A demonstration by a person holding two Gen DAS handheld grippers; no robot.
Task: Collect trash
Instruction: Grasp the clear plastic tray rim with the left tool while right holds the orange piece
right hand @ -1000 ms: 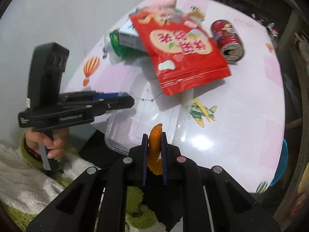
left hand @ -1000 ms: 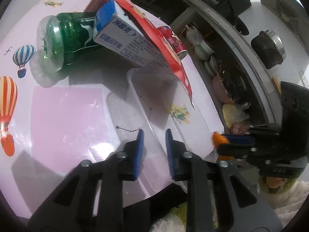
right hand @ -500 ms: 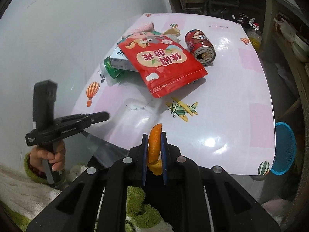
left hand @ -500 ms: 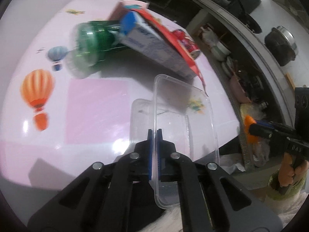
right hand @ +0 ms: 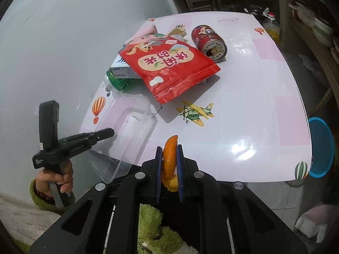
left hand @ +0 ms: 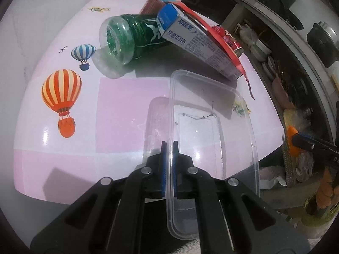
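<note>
The left gripper (left hand: 168, 167) clamps the clear container (left hand: 211, 114) rim at the table's (right hand: 254, 105) near edge. The right gripper (right hand: 169, 169) grasps an orange peel (right hand: 168, 156). Uncollected at the far-left corner: snack bag (right hand: 169, 67), can (right hand: 208, 42), bottle (left hand: 131, 38), carton (left hand: 199, 42).

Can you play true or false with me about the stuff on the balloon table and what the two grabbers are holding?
1. The left gripper pinches the clear plastic box. True.
2. The right gripper is empty. False: its fingers hold an orange peel.
3. The red snack bag lies on the white carton. True.
4. The red can stands upright. False: it lies on its side.
</note>
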